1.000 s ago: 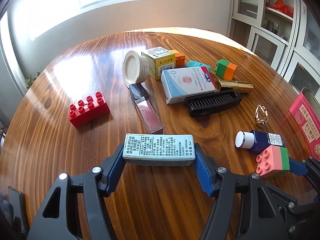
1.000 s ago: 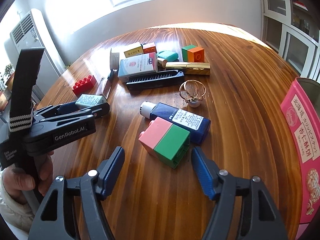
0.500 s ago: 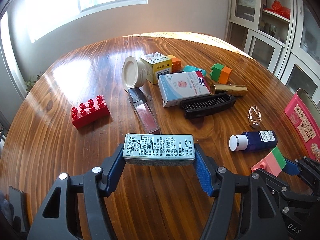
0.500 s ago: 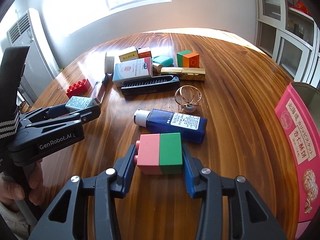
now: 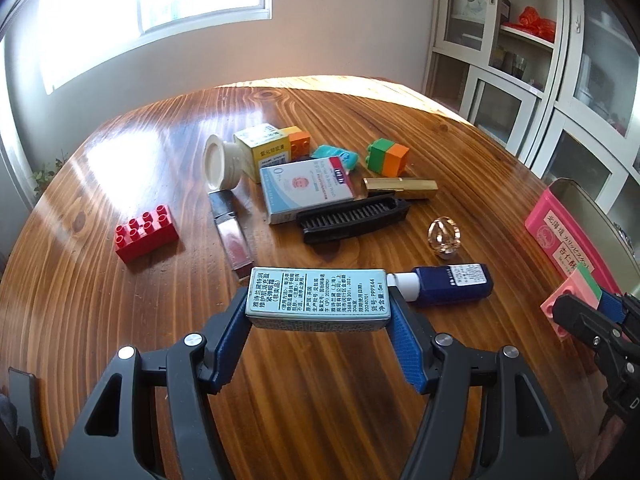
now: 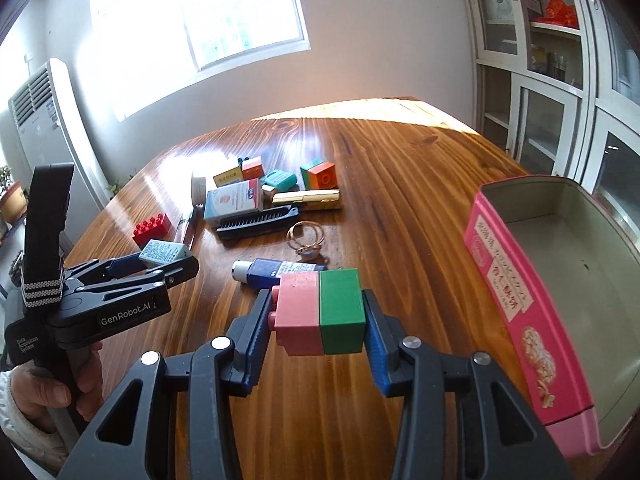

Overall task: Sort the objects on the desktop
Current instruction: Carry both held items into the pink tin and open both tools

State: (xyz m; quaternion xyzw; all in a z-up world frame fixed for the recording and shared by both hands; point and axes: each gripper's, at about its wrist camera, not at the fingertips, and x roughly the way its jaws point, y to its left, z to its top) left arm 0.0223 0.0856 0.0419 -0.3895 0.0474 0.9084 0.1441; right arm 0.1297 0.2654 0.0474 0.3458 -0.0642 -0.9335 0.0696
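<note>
Right wrist view: at the left, the left hand-held gripper (image 6: 166,258) is clamping a pale blue printed box (image 6: 162,251) above the wooden table (image 6: 400,200). In the middle, the right hand-held gripper (image 6: 320,312), its jaws having just closed, is pinching a pink-and-green block (image 6: 320,312) clear of the table, in front of a dark blue bottle (image 6: 276,270). At the right, an open pink tin (image 6: 520,288) is sitting.

A window (image 6: 192,12), an air conditioner (image 6: 40,120) — and glass-fronted cabinets (image 5: 560,80).
</note>
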